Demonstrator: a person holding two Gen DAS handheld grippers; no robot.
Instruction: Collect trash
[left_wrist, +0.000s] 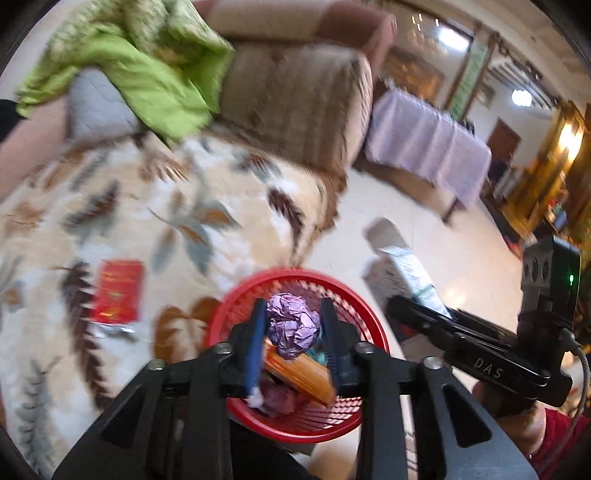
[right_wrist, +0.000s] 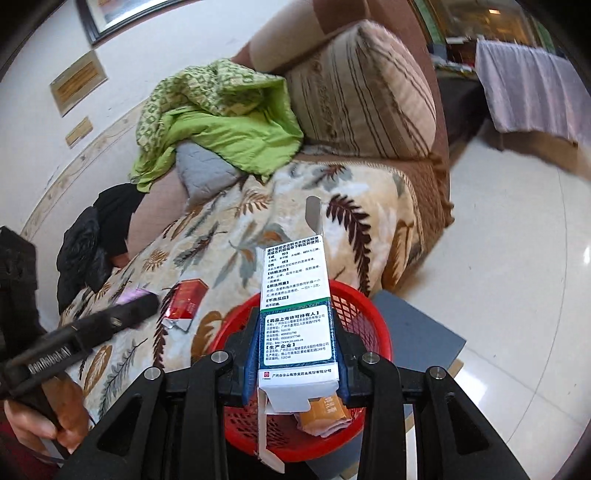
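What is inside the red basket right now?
Inside the red basket: an orange packet and some pinkish scraps. The purple paper ball and white box hover above, hiding the rest.

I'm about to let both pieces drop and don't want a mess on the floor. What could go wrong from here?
1. The box in the right gripper is long, with its far end reaching past the basket's rim, so it may tip out onto the floor.
2. The purple paper ball between the left gripper's fingers is light, and the basket already holds an orange pack; it could bounce off.
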